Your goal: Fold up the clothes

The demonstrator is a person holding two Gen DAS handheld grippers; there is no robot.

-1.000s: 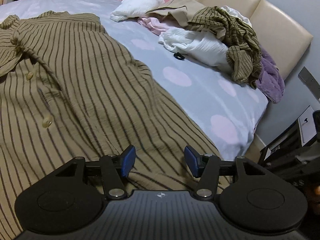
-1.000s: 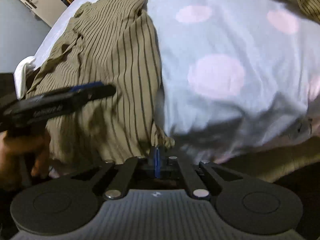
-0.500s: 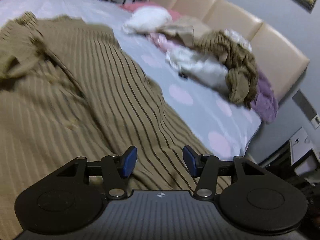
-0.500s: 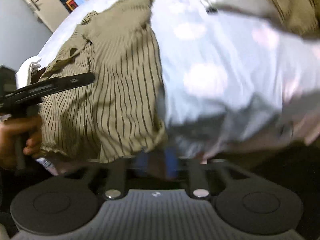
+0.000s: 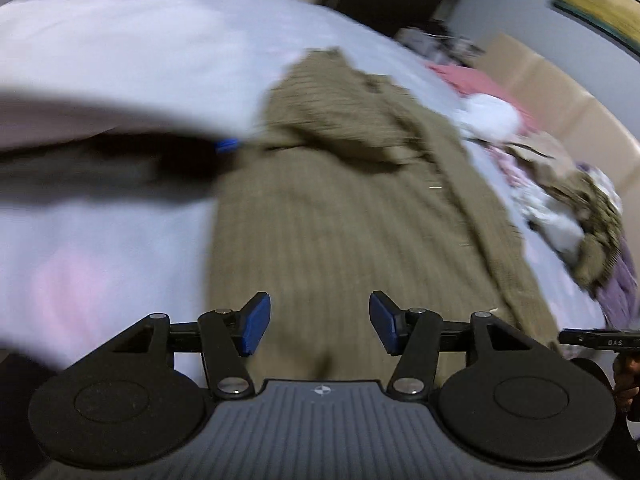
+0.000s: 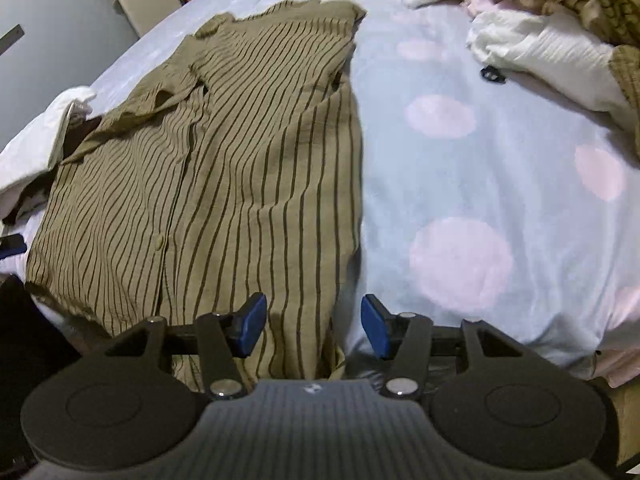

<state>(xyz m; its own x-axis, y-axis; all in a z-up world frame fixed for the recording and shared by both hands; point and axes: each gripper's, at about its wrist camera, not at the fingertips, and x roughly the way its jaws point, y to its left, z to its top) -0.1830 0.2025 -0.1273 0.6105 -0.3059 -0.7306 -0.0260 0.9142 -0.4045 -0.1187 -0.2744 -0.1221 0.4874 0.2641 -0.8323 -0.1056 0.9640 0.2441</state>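
An olive shirt with dark stripes (image 6: 224, 168) lies buttoned and spread flat on the bed, collar at the far end. My right gripper (image 6: 313, 329) is open just above the shirt's near right hem, with nothing between its fingers. The left wrist view is motion-blurred. In it the same shirt (image 5: 340, 232) runs away from my left gripper (image 5: 320, 328), which stands open and empty over the shirt's near end. At that view's right edge, part of the right gripper (image 5: 600, 343) shows, held by a hand (image 5: 629, 376).
The pale blue sheet with pink dots (image 6: 480, 168) is bare to the right of the shirt. A pile of unfolded clothes (image 6: 560, 32) lies at the far right by the beige headboard (image 5: 560, 92). White bedding (image 6: 36, 140) bunches left of the shirt. A dark blurred shape with a blue tip (image 5: 226, 145) crosses the left.
My right gripper was shut at the shirt's hem and has opened and lifted back. My left gripper stays open but has swung fast, so its view now looks along the shirt.
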